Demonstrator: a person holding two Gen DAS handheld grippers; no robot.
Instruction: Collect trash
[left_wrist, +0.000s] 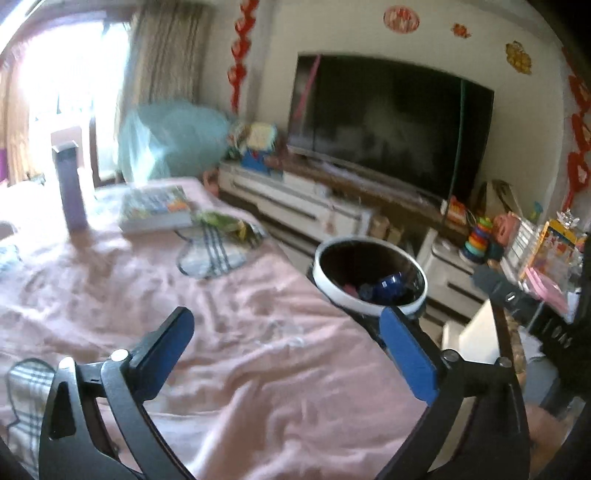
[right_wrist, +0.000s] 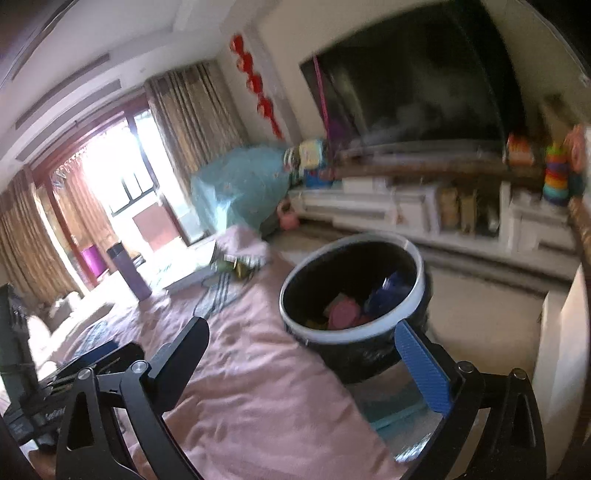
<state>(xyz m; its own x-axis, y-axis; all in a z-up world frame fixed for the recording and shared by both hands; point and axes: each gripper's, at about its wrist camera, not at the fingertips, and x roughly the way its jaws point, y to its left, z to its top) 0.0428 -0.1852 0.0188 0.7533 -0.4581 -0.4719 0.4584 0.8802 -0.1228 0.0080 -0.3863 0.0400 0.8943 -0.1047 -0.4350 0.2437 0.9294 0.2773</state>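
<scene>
A black trash bin with a white rim (left_wrist: 369, 273) (right_wrist: 352, 284) stands beside the right edge of a table covered in pink cloth (left_wrist: 207, 325) (right_wrist: 258, 387). Blue and pink trash lies inside it. A green and yellow wrapper (left_wrist: 221, 221) (right_wrist: 240, 267) lies on a plaid cloth (left_wrist: 214, 254) at the far end of the table. My left gripper (left_wrist: 284, 343) is open and empty above the pink cloth. My right gripper (right_wrist: 306, 354) is open and empty, close to the bin's near side.
A purple flask (left_wrist: 72, 192) (right_wrist: 129, 271) and a thick book (left_wrist: 155, 210) stand on the far part of the table. A TV (left_wrist: 388, 122) on a low white cabinet (left_wrist: 295, 199) with toys lines the wall beyond. A second plaid cloth (left_wrist: 26, 398) lies near left.
</scene>
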